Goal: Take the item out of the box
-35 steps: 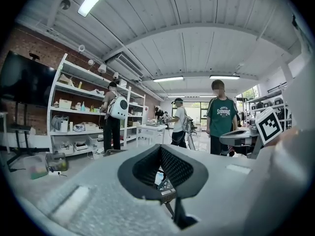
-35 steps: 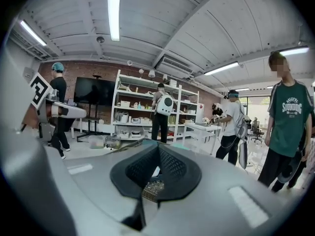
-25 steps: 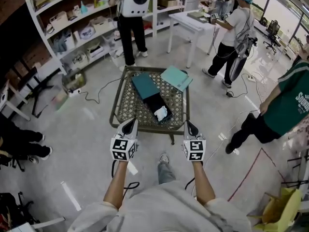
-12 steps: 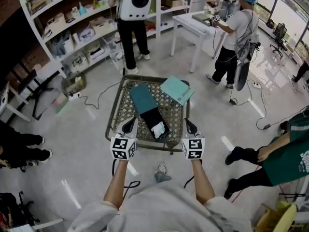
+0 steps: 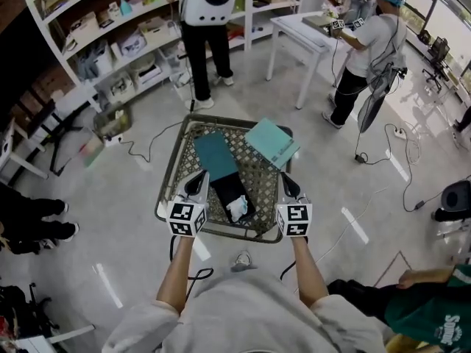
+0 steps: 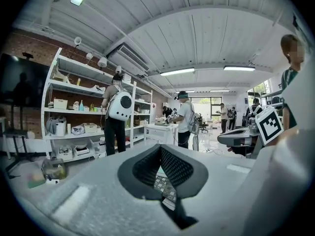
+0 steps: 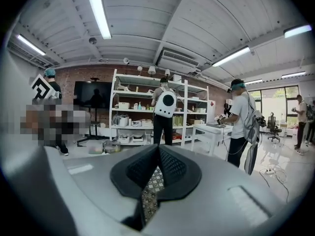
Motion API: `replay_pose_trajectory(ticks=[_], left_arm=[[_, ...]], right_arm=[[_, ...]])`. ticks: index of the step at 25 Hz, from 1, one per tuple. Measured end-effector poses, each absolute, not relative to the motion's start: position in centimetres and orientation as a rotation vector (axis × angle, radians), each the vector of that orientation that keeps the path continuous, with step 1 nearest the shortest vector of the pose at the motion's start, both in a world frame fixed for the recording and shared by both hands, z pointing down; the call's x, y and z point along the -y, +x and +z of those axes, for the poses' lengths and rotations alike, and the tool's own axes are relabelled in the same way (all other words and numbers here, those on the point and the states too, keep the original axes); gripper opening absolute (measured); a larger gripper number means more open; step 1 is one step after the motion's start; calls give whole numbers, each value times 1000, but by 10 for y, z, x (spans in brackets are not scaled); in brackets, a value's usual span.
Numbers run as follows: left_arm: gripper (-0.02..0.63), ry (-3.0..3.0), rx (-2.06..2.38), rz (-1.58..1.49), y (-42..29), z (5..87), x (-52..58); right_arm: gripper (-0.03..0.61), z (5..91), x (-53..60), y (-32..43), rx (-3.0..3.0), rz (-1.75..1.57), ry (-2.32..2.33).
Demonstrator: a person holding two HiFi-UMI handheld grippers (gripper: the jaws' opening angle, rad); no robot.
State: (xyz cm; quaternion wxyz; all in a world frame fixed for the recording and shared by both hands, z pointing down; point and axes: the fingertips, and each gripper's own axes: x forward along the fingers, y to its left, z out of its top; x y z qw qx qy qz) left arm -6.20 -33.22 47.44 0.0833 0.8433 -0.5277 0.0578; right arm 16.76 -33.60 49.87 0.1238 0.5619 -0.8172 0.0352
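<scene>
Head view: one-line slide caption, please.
Left gripper and right gripper hover by a lattice table, flanking an open box holding a white item.

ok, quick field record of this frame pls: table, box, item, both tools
table: metal lattice table, holds the box and panels
box: black box, open, mid-table
item: white item, inside the box, near end
panels: dark teal panel at the box's far end; light teal panel at far right corner
left tool: shut, empty, at near edge left of box
right tool: shut, empty, at near edge right of box
task: item not yet out
</scene>
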Motion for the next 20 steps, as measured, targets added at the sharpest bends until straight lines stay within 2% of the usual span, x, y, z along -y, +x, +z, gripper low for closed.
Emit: replay_pose_trajectory(ticks=[20], left_arm=[[5,2440,1477,287,-66,540,353]], right_arm=[[0,563,356,149,2310,256,1572]])
